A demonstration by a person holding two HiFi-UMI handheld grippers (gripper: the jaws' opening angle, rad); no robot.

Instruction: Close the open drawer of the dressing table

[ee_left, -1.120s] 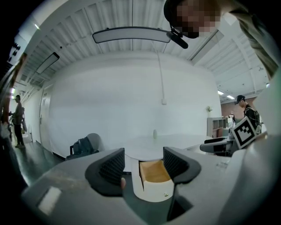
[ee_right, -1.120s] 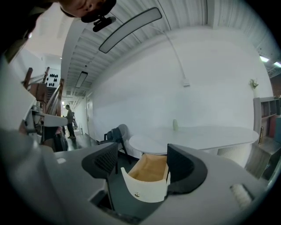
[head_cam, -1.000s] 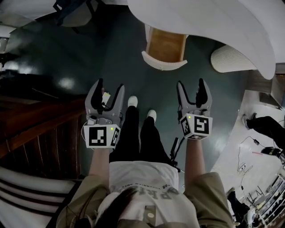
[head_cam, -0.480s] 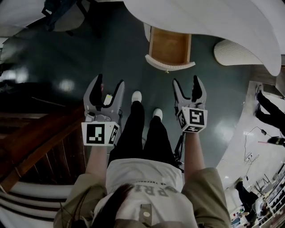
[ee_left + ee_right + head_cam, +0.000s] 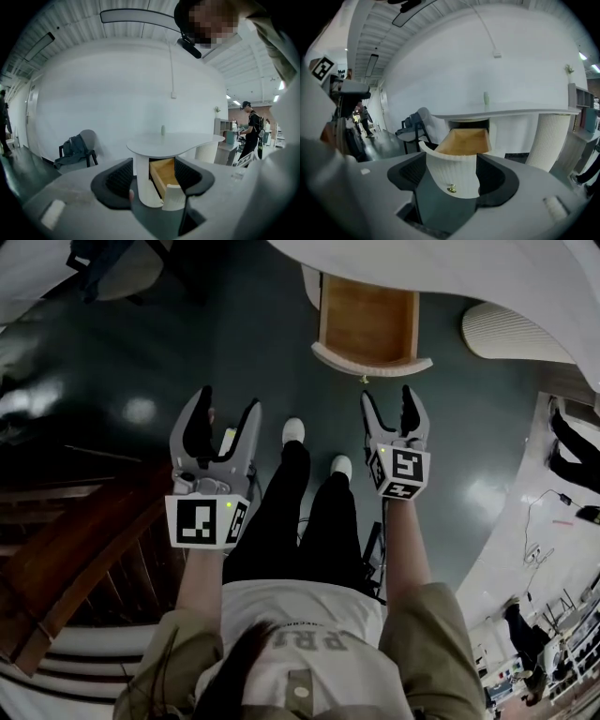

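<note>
The white dressing table (image 5: 487,277) stands ahead with its drawer (image 5: 370,320) pulled out, showing a bare wooden inside. The drawer's curved white ribbed front (image 5: 372,363) carries a small brass knob (image 5: 364,380). My right gripper (image 5: 388,404) is open and empty, just short of that front. In the right gripper view the drawer front (image 5: 452,171) and knob (image 5: 451,189) sit between the open jaws of the right gripper (image 5: 453,180), apart from them. My left gripper (image 5: 228,413) is open, empty and further left over the floor. In the left gripper view the left gripper (image 5: 152,180) frames the drawer (image 5: 164,171) from its side.
A ribbed white column (image 5: 511,334) stands right of the drawer. A chair with a dark bag (image 5: 75,147) is at the far left. Dark wooden stairs (image 5: 75,521) lie at my left. A small vase (image 5: 486,98) stands on the tabletop. Another person (image 5: 251,131) stands at the right.
I have stepped toward the table: the drawer is larger and closer in view. Both grippers moved forward, the right one nearing the drawer front. Both jaws stayed open.
</note>
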